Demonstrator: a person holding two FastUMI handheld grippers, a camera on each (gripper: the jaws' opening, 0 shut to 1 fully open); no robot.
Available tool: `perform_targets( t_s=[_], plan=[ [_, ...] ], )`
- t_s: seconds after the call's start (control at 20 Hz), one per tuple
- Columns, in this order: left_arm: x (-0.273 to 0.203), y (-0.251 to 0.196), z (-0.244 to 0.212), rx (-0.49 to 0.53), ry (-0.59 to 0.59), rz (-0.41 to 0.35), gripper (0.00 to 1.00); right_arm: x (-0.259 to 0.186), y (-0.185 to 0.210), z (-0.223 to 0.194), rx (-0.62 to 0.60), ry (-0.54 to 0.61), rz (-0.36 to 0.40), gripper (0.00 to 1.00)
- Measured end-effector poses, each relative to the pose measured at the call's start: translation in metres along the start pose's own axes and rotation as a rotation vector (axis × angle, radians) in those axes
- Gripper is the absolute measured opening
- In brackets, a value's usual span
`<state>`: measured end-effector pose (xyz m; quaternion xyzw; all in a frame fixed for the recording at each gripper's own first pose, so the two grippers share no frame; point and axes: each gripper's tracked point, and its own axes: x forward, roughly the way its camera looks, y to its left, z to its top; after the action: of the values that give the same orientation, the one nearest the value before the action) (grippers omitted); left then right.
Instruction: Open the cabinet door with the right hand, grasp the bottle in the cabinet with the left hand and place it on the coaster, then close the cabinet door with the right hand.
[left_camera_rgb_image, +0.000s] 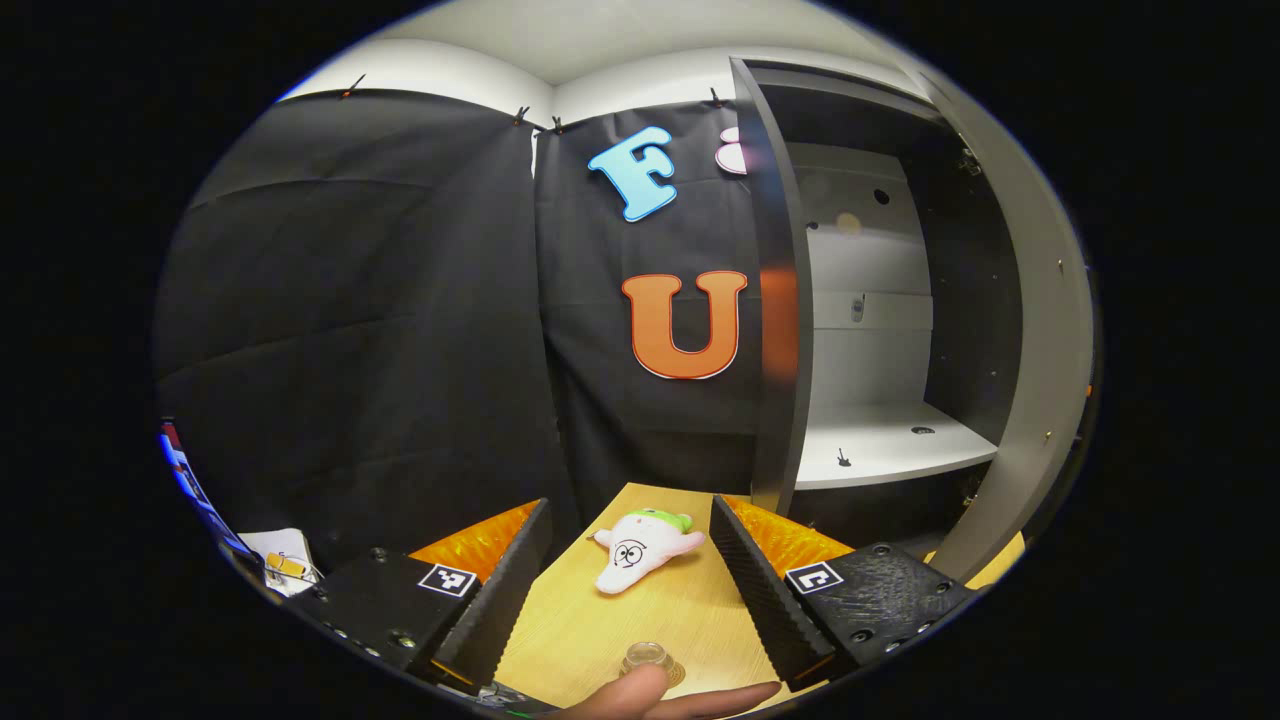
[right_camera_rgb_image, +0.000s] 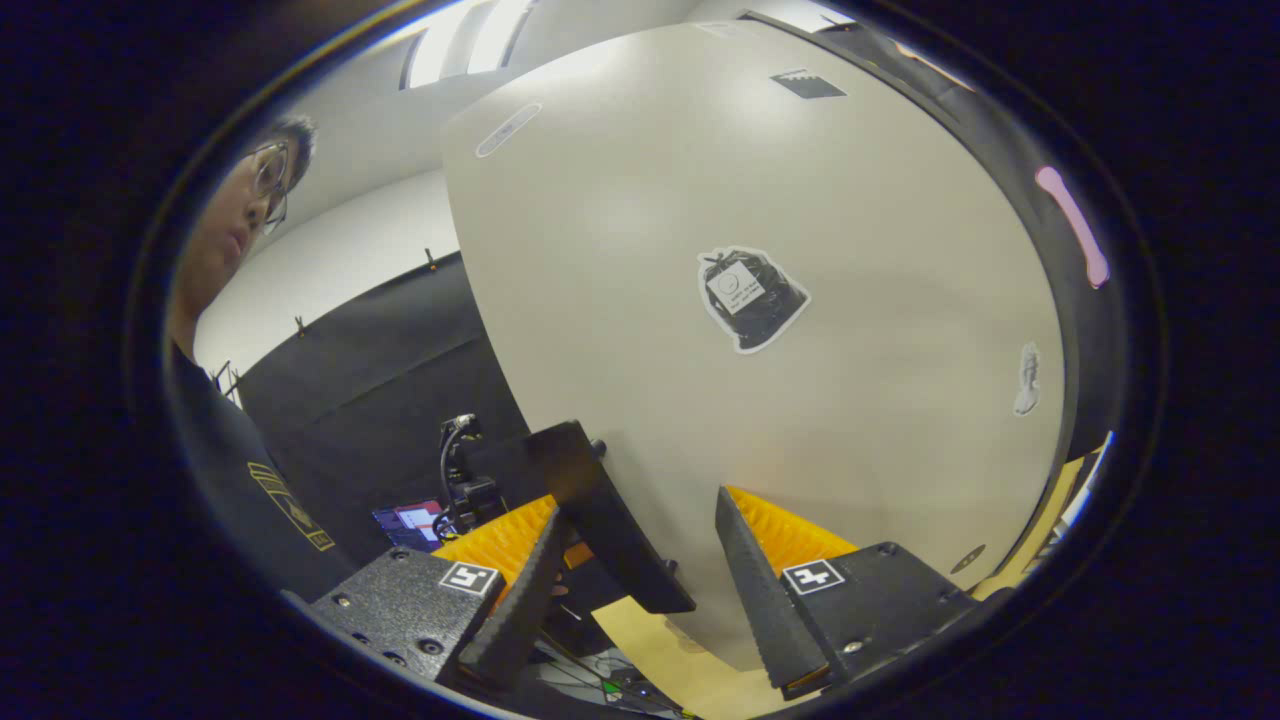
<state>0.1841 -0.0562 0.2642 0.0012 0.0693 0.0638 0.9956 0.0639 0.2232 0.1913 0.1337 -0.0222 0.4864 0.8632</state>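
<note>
Bottle (left_camera_rgb_image: 652, 660): stands on the worktop (left_camera_rgb_image: 600, 620) near the left claw (left_camera_rgb_image: 628, 590), whose fingers are spread wide and empty. Cabinet door (right_camera_rgb_image: 760, 300) stands open; the right claw (right_camera_rgb_image: 640, 570), fingers parted, straddles the door's handle (right_camera_rgb_image: 600, 520), positioned, I judge, to swing it closed.

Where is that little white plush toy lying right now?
In the left gripper view, the white plush toy lies on the wooden table between the left claw's open fingers, just left of the open cabinet.
</note>
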Motion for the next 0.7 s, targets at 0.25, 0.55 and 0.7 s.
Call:
perform_targets(
  t_s=[0.25,0.55,0.7],
  plan=[
    [-0.001,0.015,0.001,0.003,-0.019,0.028,0.96,0.018,-0.004,0.002,0.026,-0.001,0.018,0.88],
    [-0.014,0.053,0.006,0.008,-0.042,0.105,0.96,0.023,-0.044,0.026,0.201,-0.105,0.030,0.82],
    [-0.017,0.067,-0.002,0.004,-0.018,0.135,0.96,0.021,-0.053,0.027,0.263,-0.118,0.075,0.72]
  ],
)
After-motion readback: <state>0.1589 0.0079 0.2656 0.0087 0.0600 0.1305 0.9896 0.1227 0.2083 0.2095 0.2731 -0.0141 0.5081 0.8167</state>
